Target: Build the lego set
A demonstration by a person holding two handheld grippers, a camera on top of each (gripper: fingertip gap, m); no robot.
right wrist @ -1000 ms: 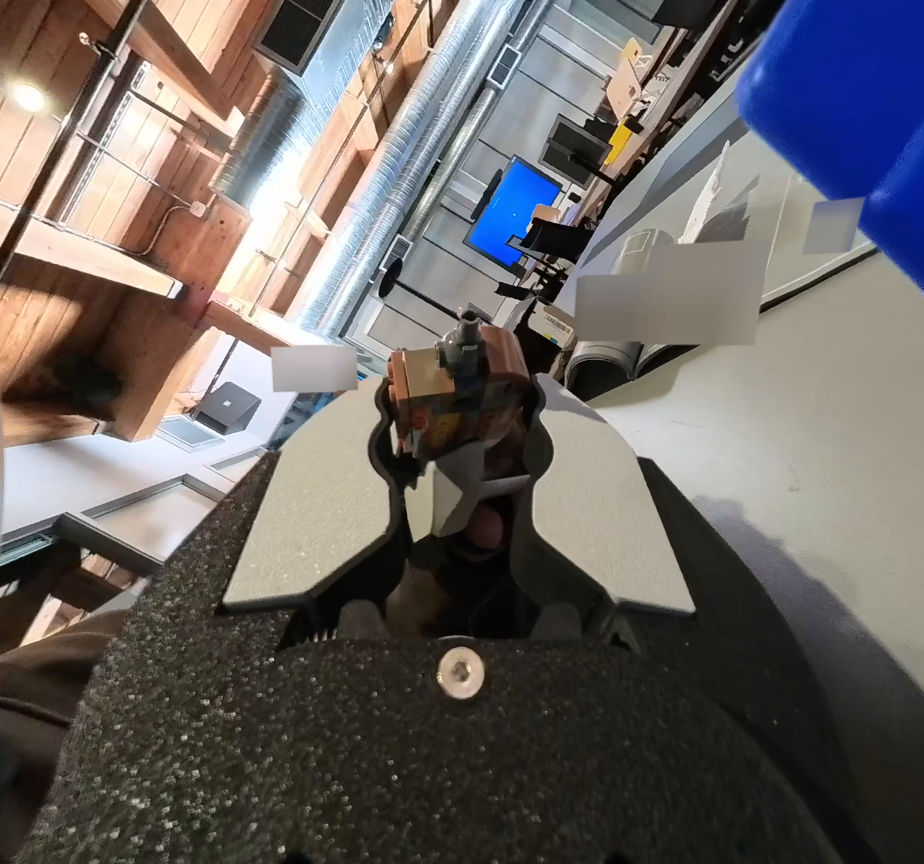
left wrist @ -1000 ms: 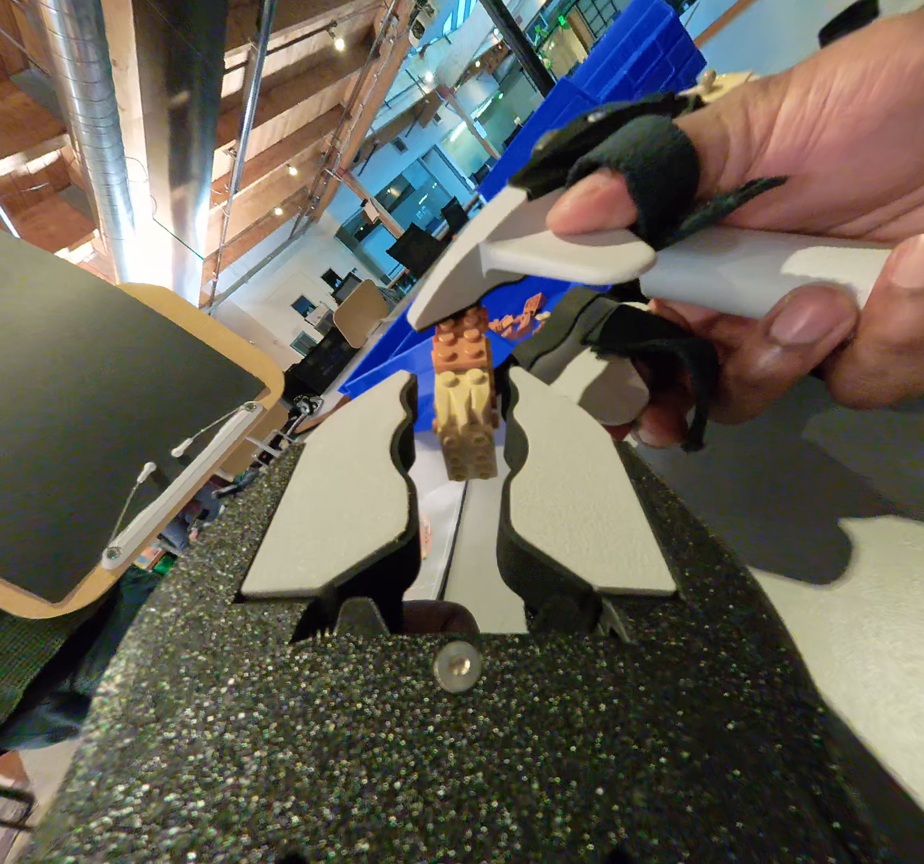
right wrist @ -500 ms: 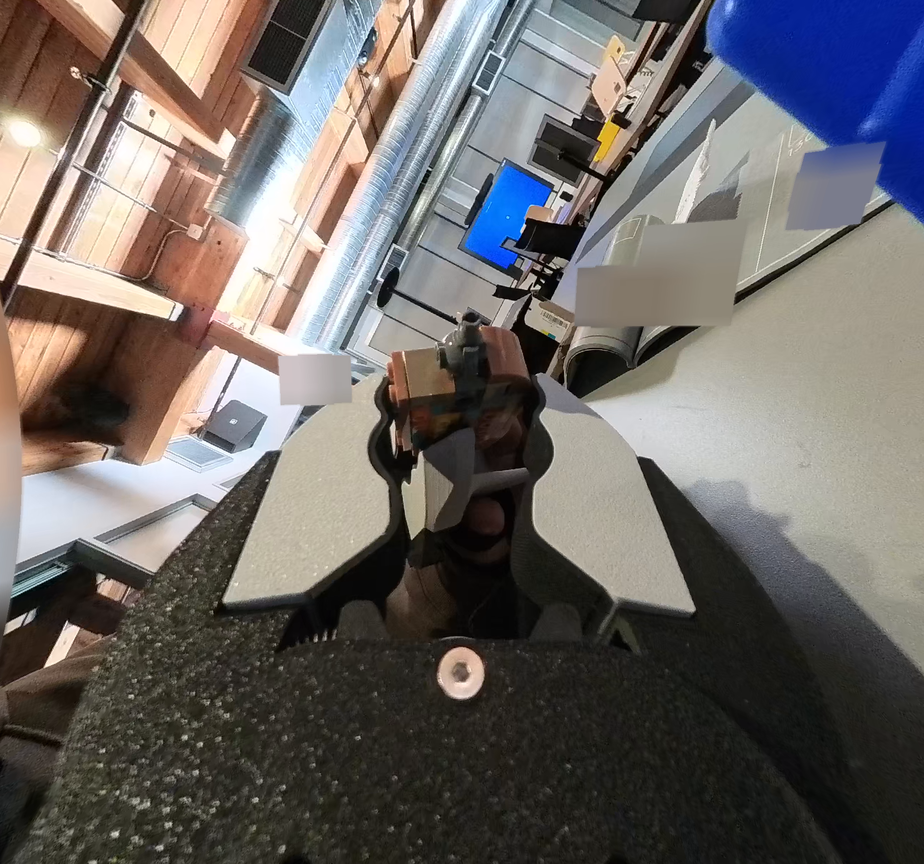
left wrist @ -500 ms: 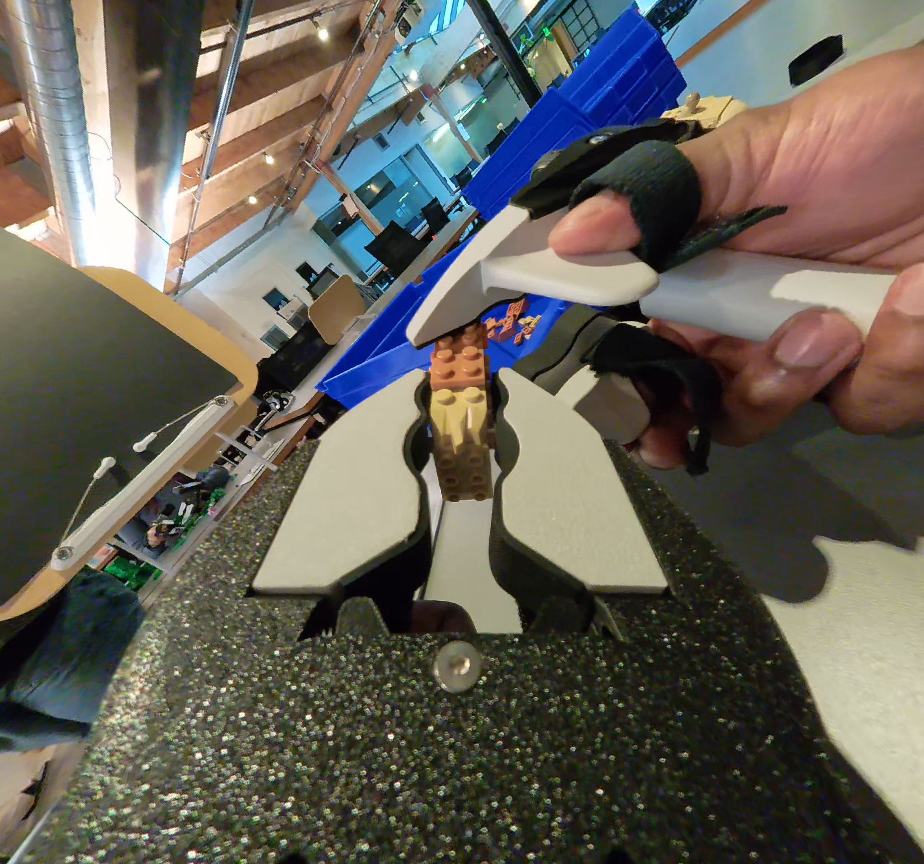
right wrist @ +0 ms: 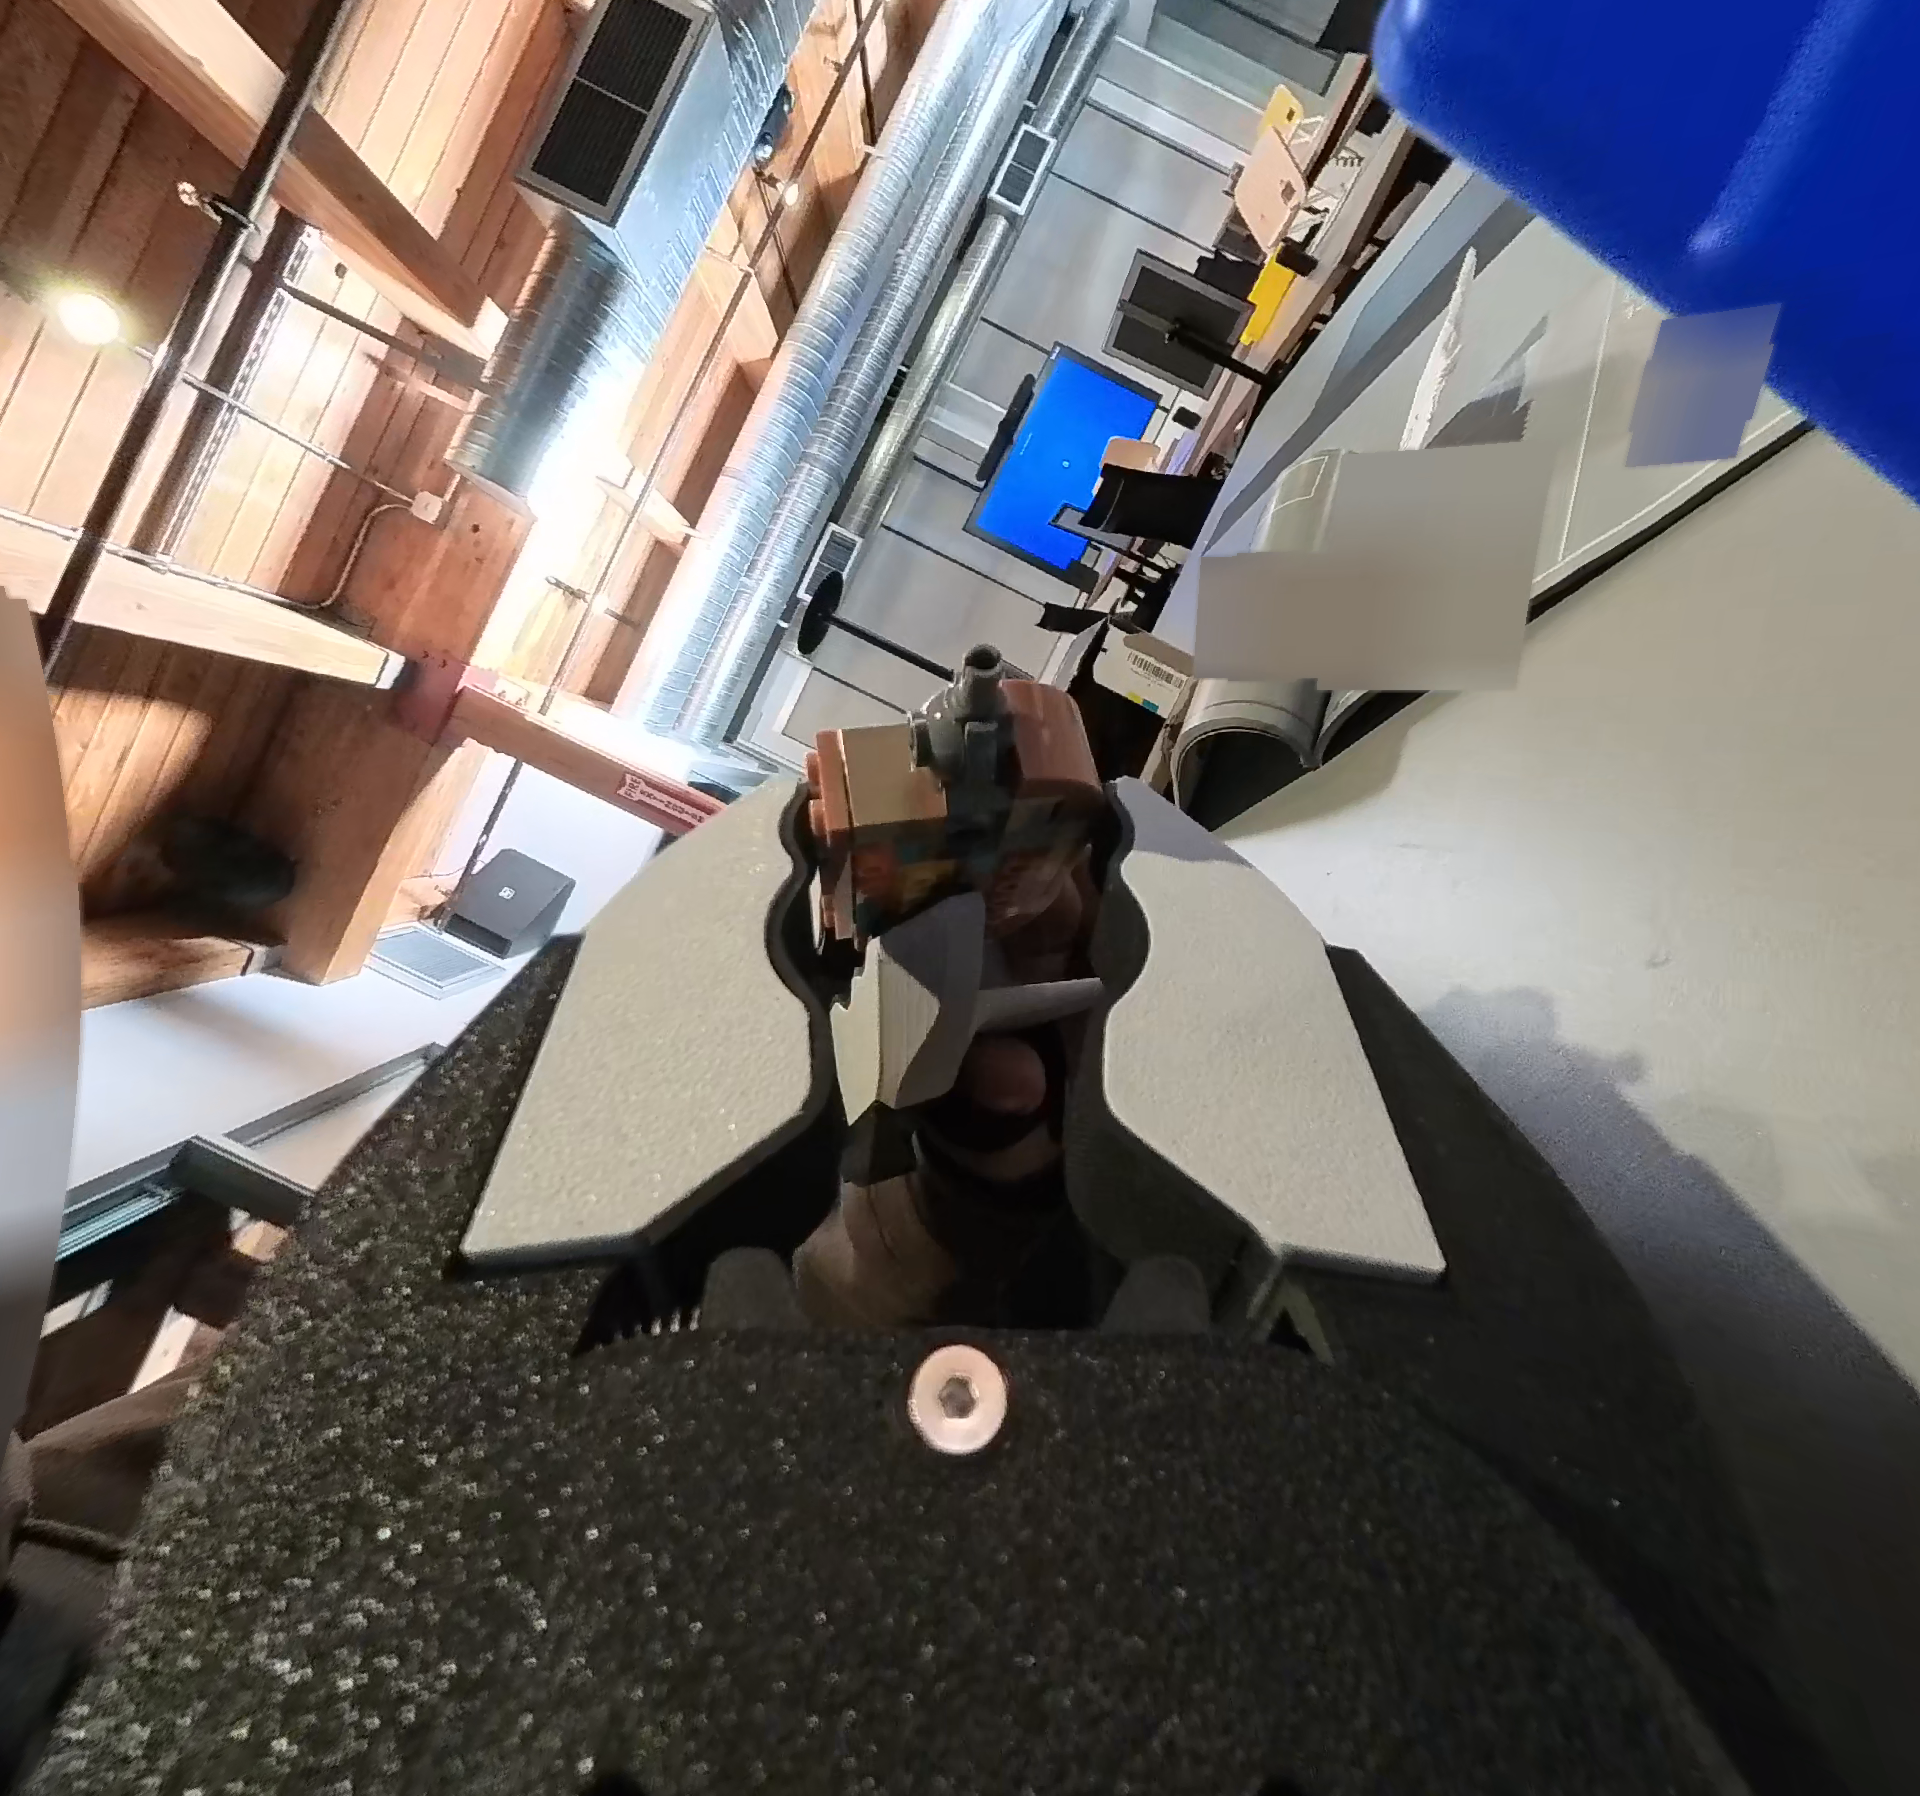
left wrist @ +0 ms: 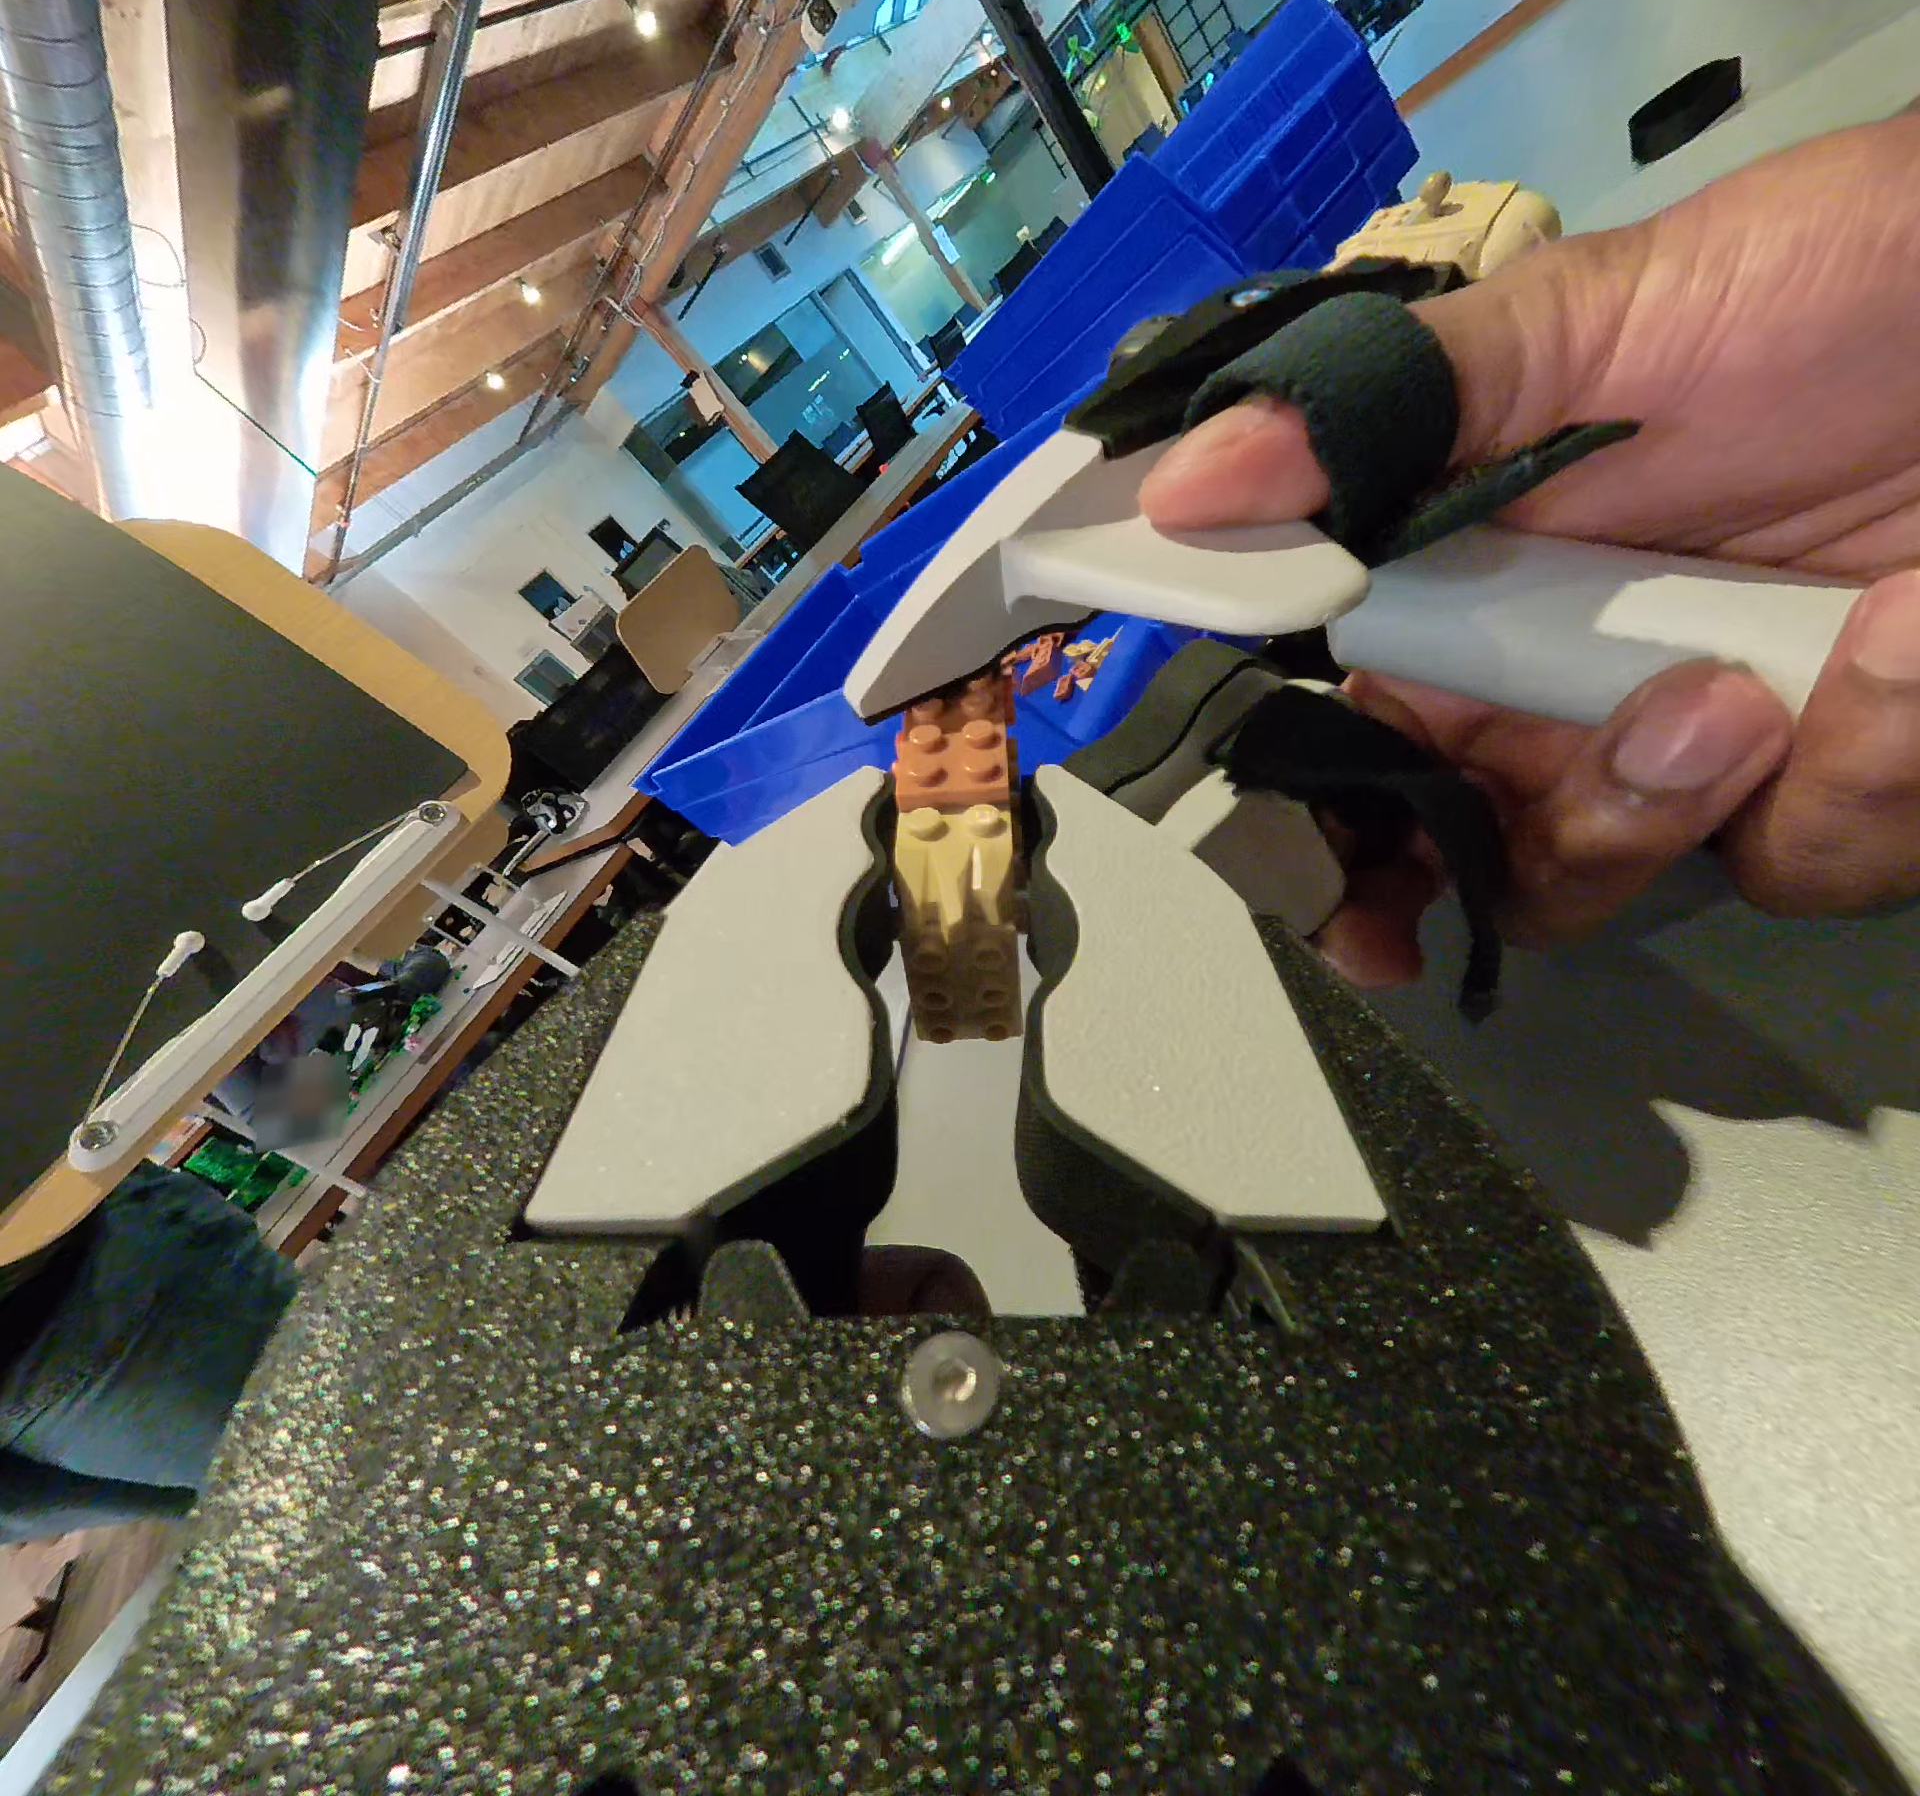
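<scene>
Blue bin (left wrist: 800, 738) holds loose brown and tan bricks (left wrist: 1060, 660).

The left tool (left wrist: 956, 873) points forward and upward, its two grey fingers (left wrist: 727, 1040) drawn in close on a stack of tan and brown bricks (left wrist: 958, 899) pinched between their tips. Just above and to the right, the person's right hand (left wrist: 1621, 541) wraps the grey handle of the other tool, with black straps looped over the fingers. The right tool (right wrist: 951, 873) is also narrowed, its fingers (right wrist: 675, 1050) clamped on a small brown brick assembly (right wrist: 935, 811).
</scene>
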